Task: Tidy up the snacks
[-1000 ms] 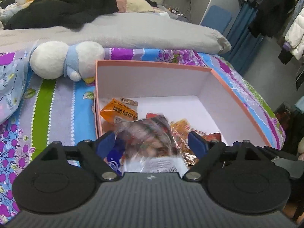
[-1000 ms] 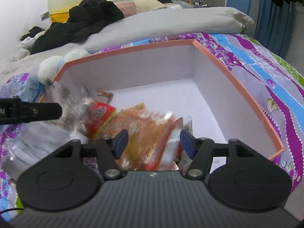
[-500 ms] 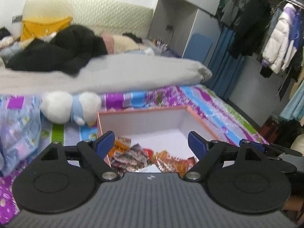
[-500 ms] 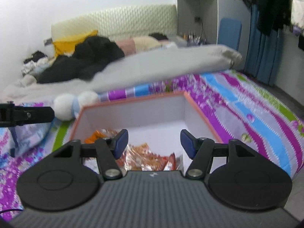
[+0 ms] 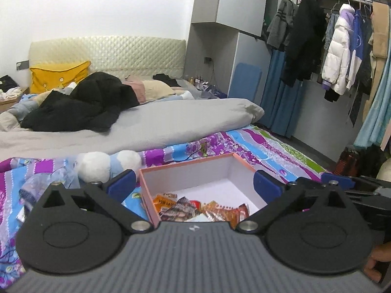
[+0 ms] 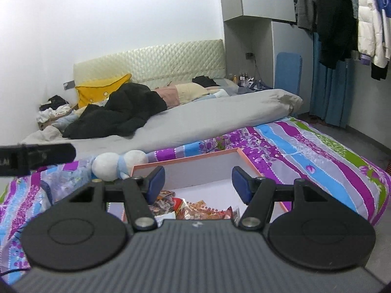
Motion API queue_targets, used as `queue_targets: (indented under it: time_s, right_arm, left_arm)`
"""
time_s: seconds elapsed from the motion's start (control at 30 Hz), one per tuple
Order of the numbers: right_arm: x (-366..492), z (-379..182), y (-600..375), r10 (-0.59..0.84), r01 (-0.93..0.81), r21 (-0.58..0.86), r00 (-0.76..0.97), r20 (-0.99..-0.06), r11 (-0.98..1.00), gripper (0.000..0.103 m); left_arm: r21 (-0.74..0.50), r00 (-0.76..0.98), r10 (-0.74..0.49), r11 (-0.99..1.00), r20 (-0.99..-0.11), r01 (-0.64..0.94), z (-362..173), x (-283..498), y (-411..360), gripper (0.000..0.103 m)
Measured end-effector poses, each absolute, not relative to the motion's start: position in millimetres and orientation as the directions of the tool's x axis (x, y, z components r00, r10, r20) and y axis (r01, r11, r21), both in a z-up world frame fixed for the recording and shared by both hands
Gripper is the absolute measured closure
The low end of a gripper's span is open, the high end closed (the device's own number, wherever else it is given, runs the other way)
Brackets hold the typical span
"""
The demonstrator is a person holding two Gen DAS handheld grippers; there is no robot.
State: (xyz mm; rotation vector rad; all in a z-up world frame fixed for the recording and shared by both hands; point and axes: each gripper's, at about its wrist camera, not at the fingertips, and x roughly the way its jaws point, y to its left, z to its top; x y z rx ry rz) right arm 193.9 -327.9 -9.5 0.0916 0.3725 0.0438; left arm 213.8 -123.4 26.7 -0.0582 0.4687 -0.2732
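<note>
A shallow pink-rimmed cardboard box [image 5: 185, 164] with a white inside lies on the patterned bedspread, also seen in the right wrist view [image 6: 185, 160]. Several snack packets [image 5: 195, 207] in orange, red and brown lie heaped in its near end [image 6: 198, 210]. My left gripper [image 5: 194, 183] hangs high above the box; its jaws are opening wide and hold nothing. My right gripper [image 6: 199, 179] is also above the box, open and empty. The left gripper's arm shows at the left edge [image 6: 36, 158] of the right wrist view.
A white and blue plush toy [image 5: 102, 166] lies left of the box, with a crumpled clear plastic bag [image 5: 46, 183] beside it. Behind are a grey duvet [image 5: 146, 122] and black clothing [image 5: 80, 107]. Hanging coats [image 5: 342, 48] fill the right side beyond the bed's edge.
Both grippers have risen and drawn back from the box. The blurred packets seen between the jaws a second ago now lie in the box. The left jaws have spread wider.
</note>
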Motion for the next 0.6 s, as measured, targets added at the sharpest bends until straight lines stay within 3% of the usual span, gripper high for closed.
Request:
queue_targets:
  time_s: [0.37,0.6]
  right_arm:
    - [136,-2,-301,0.092,-0.06,0.108,0.943,-0.319,0.992,0.04]
    - [122,-25,-299,0.091,-0.045,0.143,0.94,-0.329,0.989,0.04]
  left_arm:
    - [-0.146,0.864,-0.258,0.966,-0.432,0.215,26,158,-92,0.0]
    - [-0.142,0.858,-0.243,0.97,-0.454,0.199,11,138,-80,0.0]
